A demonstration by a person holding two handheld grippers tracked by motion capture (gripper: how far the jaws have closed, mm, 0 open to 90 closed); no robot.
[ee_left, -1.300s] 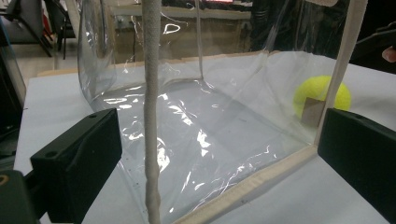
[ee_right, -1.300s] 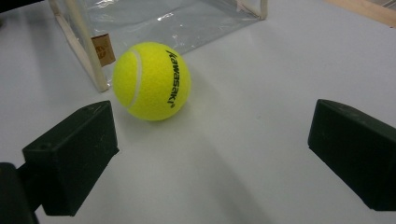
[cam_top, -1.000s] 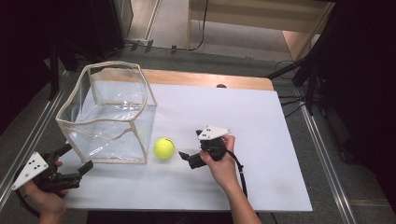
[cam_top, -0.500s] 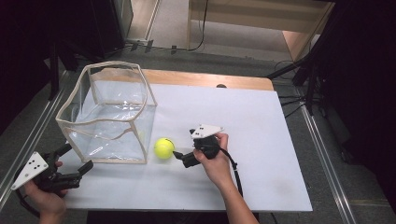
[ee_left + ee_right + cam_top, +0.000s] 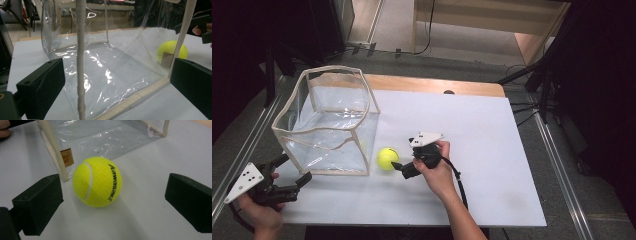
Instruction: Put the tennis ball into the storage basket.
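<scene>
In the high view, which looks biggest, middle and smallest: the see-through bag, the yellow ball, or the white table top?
1. White table top
2. See-through bag
3. Yellow ball
All three rest on the same surface, so nearness barely changes this order.

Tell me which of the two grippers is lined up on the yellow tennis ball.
The right gripper: its open fingers face the yellow tennis ball. The left gripper faces the clear plastic box.

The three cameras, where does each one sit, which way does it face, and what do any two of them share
High view: above the person's side, looking forward and down on the table; both forearms, left gripper, right gripper.
Left gripper view: on the left gripper, facing the clear bag; own open jaws.
Right gripper view: on the right gripper, facing the tennis ball; own open jaws.
Shared: ball and bag.
</scene>
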